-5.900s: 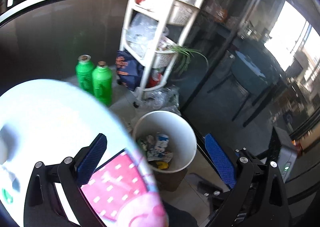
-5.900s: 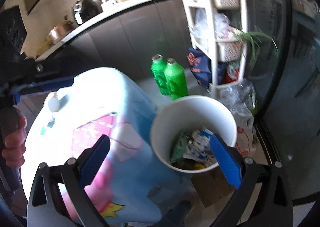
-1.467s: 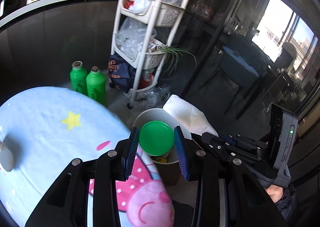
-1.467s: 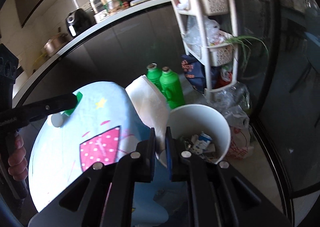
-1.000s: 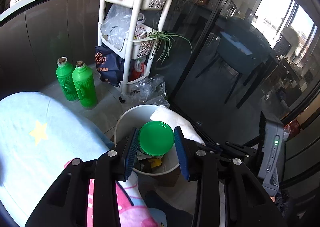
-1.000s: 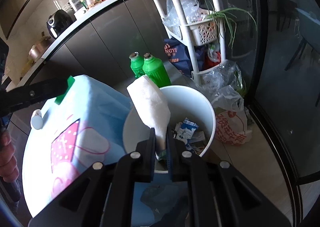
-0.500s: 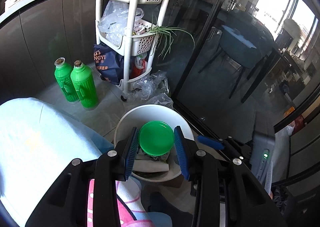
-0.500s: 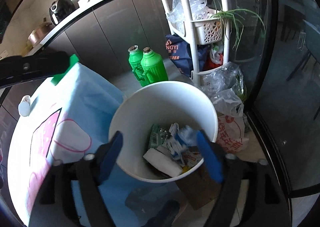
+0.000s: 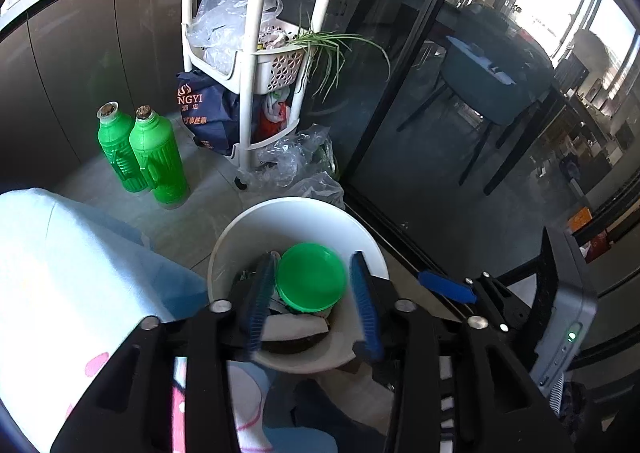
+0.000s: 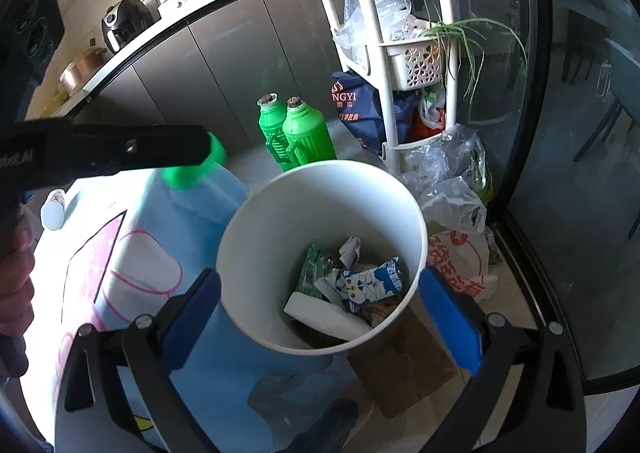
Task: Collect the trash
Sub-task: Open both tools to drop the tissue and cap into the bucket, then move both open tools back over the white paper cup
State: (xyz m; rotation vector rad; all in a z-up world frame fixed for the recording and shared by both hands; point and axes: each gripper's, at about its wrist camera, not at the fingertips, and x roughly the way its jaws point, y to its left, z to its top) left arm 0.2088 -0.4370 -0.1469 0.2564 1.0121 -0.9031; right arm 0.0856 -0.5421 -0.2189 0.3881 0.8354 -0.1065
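A white trash bin (image 9: 240, 237) (image 10: 320, 189) stands on the floor beside the table, with wrappers and a white tissue wad (image 10: 320, 313) inside. My left gripper (image 9: 314, 265) hangs over the bin's mouth and its jaws are opening. The round green lid (image 9: 310, 277) sits between the pads, against the left pad, with a gap to the right pad. In the right wrist view the lid (image 10: 192, 169) shows blurred at the tip of that gripper, left of the bin. My right gripper (image 10: 318, 277) is open wide above the bin, nothing between its fingers.
Two green bottles (image 9: 144, 149) stand on the floor behind the bin. A white trolley rack (image 9: 256, 65) with plastic bags (image 10: 452, 173) is by the glass door. The table's blue cartoon cloth (image 10: 132, 253) carries a small white bottle (image 10: 54, 209). Cardboard (image 10: 400, 369) lies under the bin.
My right gripper opened and the white tissue dropped into the bin. My left gripper moved over the bin with the green lid, and its jaws have spread apart.
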